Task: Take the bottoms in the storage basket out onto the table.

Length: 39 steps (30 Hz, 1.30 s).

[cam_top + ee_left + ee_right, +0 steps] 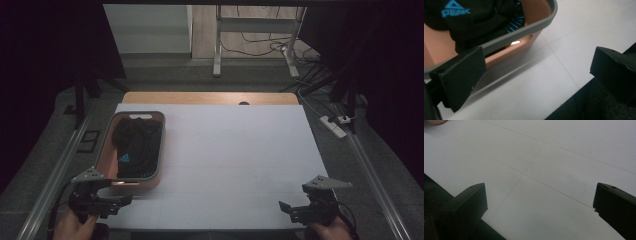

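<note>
A salmon-coloured basket with a grey rim (pixel 161 137) stands on the left of the white table (pixel 235 150). Inside it lies a black garment (pixel 135 147) with a blue PEAK logo (pixel 455 10). My left gripper (pixel 122 200) is held at the table's near left corner, just in front of the basket's near wall (pixel 506 53), its jaws wide apart and empty. My right gripper (pixel 287 210) hovers at the near right edge, open over bare white surface (pixel 549 170).
The table's wooden back edge (pixel 210 97) shows behind the white sheet. Beyond it stand a metal desk frame (pixel 257 30), loose cables and a power strip (pixel 334 126) on the grey floor. Rails run along both sides of the table.
</note>
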Available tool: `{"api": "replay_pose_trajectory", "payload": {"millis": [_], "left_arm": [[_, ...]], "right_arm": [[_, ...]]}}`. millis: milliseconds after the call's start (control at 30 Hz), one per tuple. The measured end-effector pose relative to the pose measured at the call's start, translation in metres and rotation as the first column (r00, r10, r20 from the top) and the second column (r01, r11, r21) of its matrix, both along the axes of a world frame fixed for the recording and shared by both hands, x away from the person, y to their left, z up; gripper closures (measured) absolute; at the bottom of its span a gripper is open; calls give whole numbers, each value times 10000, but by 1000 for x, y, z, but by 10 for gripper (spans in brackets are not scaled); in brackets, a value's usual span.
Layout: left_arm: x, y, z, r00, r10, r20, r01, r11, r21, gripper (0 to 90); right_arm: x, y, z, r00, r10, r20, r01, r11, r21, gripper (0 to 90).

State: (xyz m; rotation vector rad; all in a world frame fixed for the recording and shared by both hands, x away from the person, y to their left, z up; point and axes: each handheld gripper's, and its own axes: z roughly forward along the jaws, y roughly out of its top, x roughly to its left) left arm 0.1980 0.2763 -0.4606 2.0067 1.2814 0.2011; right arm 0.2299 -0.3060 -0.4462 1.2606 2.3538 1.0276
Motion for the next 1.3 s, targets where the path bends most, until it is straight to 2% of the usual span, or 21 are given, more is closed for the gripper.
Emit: {"api": "replay_pose_trajectory", "payload": {"millis": [100,200,433,567,967,1300], "left_arm": [[6,-3,3,9997,70,-218,-65,9997,246,0],[11,-4,4,9996,152,-231,-143,9991,405,0],[20,-2,5,9996,285,-85,-281,9988,411,0],[29,-1,6,9995,325,-6,-324,9976,605,0],[56,-4,6,9994,321,-141,-305,9943,1023,3],[77,-5,4,9989,343,-322,-303,9927,1165,25]], "right_arm": [[0,0,0,10000,14,-15,-14,10000,16,0],[0,0,0,10000,42,-8,-42,10000,20,0],[1,1,0,9999,94,-53,-94,10000,33,0],[0,2,0,9998,140,-106,-140,9999,-49,0],[0,2,-1,9998,202,-95,-203,9998,-71,0],[0,3,-1,9996,256,-89,-257,9996,-146,0]]}}
